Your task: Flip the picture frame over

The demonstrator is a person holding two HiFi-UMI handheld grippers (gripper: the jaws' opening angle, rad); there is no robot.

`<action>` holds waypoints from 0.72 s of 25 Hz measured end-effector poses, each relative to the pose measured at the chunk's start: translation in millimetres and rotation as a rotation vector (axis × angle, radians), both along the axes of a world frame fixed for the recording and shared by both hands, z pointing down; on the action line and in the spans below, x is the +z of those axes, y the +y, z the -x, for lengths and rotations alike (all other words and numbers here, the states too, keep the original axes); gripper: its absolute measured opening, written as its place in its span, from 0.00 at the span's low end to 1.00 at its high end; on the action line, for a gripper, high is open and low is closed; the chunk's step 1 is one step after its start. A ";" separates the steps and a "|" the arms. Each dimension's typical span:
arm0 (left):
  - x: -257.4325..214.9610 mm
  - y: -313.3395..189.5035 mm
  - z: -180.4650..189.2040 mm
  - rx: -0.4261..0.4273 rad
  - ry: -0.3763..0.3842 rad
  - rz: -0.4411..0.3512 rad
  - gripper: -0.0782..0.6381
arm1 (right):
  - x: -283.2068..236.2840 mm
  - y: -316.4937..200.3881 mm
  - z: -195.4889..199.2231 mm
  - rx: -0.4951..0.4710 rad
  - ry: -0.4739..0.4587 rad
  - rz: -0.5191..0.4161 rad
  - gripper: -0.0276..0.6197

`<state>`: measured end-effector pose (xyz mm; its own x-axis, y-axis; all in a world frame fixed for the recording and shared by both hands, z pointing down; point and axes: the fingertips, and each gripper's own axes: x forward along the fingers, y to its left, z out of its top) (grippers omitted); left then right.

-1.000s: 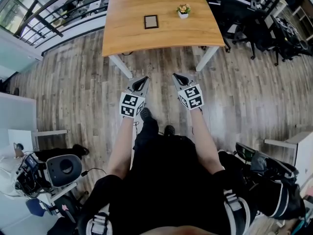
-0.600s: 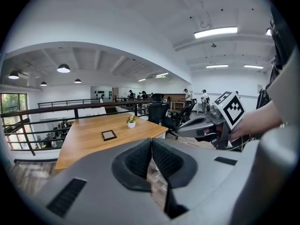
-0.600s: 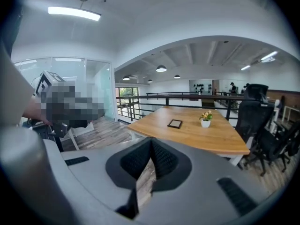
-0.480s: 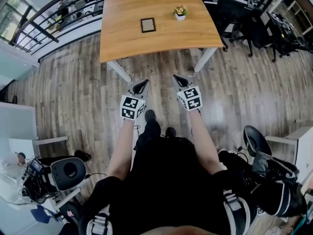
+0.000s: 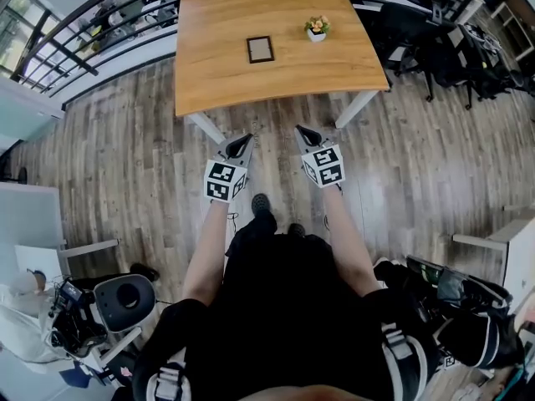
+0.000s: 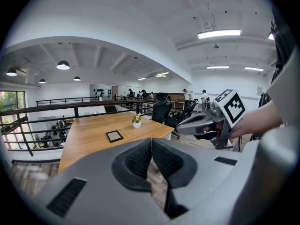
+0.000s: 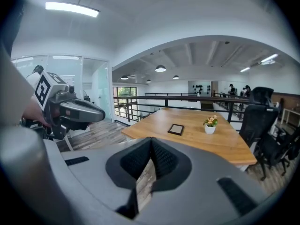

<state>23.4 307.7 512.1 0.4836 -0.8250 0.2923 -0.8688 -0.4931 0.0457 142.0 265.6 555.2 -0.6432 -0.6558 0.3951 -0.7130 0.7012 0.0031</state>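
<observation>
A small dark picture frame lies flat near the middle of the wooden table; it also shows in the left gripper view and the right gripper view. My left gripper and right gripper hang side by side over the floor, short of the table's near edge. Both are shut, pads together with nothing between them, as the left gripper view and right gripper view confirm.
A white pot of flowers stands on the table to the right of the frame. Black office chairs crowd the right side, a railing runs along the far left, and a chair with gear sits at lower left.
I have walked closer to the table with both grippers carried along; the table sits a little lower and nearer in the head view. Both grippers remain shut.
</observation>
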 end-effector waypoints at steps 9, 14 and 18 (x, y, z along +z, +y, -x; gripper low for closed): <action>0.6 -64.3 30.9 0.030 0.024 0.002 0.14 | -0.4 -57.2 27.3 0.041 0.012 0.005 0.05; 5.1 -84.6 48.7 0.052 0.023 0.013 0.14 | 2.7 -77.1 45.5 0.060 0.015 0.013 0.05; 5.1 -104.6 70.2 0.043 0.034 0.015 0.14 | 2.0 -93.1 63.8 0.062 0.013 0.013 0.05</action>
<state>-46.8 203.2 517.2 0.5282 -0.7989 0.2876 -0.8447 -0.5288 0.0825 78.2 172.5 557.2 -0.5963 -0.6892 0.4117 -0.7551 0.6556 0.0040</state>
